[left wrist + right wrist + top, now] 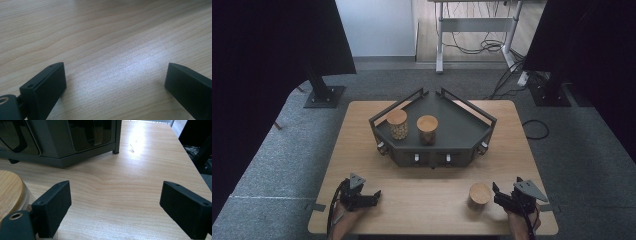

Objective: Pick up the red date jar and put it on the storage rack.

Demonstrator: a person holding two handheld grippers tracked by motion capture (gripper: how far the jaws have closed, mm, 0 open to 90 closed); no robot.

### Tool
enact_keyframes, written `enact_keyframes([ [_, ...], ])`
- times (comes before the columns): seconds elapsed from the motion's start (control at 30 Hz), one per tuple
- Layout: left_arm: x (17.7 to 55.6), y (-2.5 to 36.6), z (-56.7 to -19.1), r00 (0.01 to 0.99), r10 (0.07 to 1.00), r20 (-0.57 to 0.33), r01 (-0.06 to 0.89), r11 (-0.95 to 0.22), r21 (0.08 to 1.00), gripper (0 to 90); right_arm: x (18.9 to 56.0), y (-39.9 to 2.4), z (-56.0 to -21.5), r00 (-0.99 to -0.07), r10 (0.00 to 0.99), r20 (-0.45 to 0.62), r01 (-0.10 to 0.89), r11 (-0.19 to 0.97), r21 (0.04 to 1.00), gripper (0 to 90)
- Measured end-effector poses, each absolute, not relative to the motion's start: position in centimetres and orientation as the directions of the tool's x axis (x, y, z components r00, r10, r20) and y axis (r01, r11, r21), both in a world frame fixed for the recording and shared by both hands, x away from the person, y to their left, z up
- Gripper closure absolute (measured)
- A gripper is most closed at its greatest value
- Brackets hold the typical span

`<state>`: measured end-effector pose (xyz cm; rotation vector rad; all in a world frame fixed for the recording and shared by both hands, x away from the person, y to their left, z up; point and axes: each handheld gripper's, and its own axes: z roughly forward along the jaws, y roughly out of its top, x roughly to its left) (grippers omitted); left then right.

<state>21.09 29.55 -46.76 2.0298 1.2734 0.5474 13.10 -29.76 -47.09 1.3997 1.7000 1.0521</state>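
A dark grey corner-shaped rack (472, 131) stands at the table's middle, with two wooden-lidded jars on its shelf: a taller jar (397, 124) with pale contents on the left and a shorter jar (427, 129) to its right. A third jar (479, 195) with a round wooden lid stands on the table near the front right. My right gripper (496, 194) lies just right of it, jaws open and pointing at it. In the right gripper view the lid (10, 191) sits outside the left jaw, and bare wood lies between the open gripper (115, 197). My left gripper (376, 196) rests open at the front left over bare tabletop (115, 80).
The rack's lower front (62, 147) rises close ahead in the right gripper view. The wooden table (432, 210) ends just behind both hands. Black stands and cables sit on the grey floor beyond the table.
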Motion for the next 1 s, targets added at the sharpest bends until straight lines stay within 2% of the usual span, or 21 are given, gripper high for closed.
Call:
enact_keyframes([
  [1.0, 21.1, 29.6, -46.8, 0.437, 0.899, -0.001, 0.619, -0.3, 0.726, 3.4, 12.9, -29.2, -45.7, -0.214, 0.977, -0.004, 0.379, 0.086, 0.921, 9.7],
])
